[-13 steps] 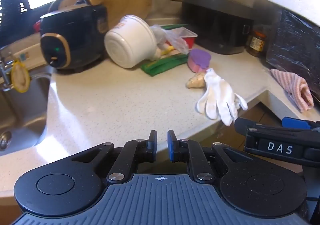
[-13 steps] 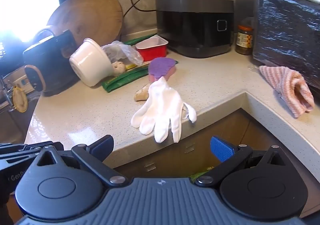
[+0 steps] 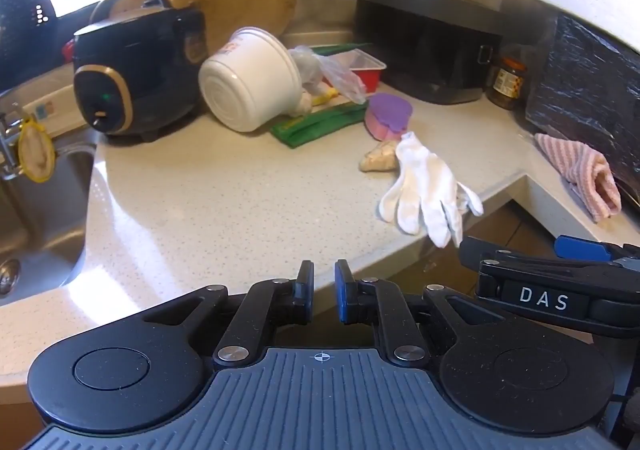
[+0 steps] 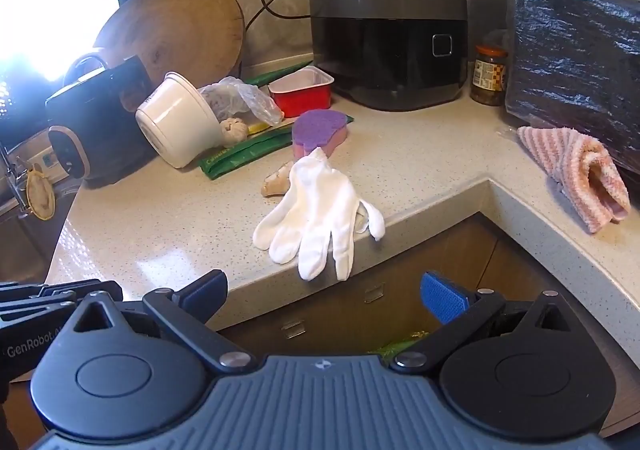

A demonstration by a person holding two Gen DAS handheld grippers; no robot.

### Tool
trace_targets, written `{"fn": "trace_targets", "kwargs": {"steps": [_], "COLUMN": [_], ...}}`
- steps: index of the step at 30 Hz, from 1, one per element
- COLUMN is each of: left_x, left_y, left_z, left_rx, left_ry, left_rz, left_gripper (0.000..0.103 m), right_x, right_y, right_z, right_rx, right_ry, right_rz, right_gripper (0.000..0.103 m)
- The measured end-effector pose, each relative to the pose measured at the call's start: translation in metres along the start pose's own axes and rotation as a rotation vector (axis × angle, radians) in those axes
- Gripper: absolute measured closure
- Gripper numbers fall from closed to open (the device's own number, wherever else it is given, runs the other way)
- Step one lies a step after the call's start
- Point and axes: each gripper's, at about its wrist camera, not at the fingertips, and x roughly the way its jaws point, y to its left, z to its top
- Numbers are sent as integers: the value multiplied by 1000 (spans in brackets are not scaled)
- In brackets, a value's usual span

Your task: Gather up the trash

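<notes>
So the white cloth glove (image 4: 316,210) is lying flat on the speckled countertop (image 4: 160,218), right at the front edge, with its fingertips drooping over the lip above the cabinet fronts. Its cuff end touches a knob of ginger (image 4: 276,182) and sits just beside a purple-topped pink sponge (image 4: 320,130).

The right gripper (image 4: 324,294) hangs in front of the counter edge, angled downward, jaws spread as wide as they go and nothing between them. The glove is a little ahead of it, not touched. The left gripper (image 3: 322,290) is nearly pinched together, just a thin gap between the pads, holding nothing, hovering over the rounded counter edge to the left of the glove.

Further back there's a pile of stuff: a white paper bowl (image 4: 176,122) tipped on its side, a crumpled clear plastic bag (image 4: 244,98), a garlic bulb (image 4: 234,130), a green wrapper (image 4: 248,150) lying flat, and a red tray (image 4: 302,90). A black rice cooker (image 4: 388,46) sits at the wall, a jar (image 4: 488,74) beside it, and a striped pink towel (image 4: 576,170) off on the right wing of the counter.
</notes>
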Motion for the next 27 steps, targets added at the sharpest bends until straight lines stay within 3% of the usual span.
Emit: {"fn": "trace_targets", "kwargs": {"steps": [12, 27], "left_x": [6, -2], "left_y": [-2, -3], "left_z": [1, -3], "left_rx": [-8, -19], "left_ry": [34, -7], "left_rz": [-10, -35], "left_gripper": [88, 88], "right_x": [0, -3], "right_y": [4, 13], "right_z": [0, 0], "right_rx": [-19, -55], "right_ry": [10, 0], "right_rz": [-6, 3], "right_gripper": [0, 0]}}
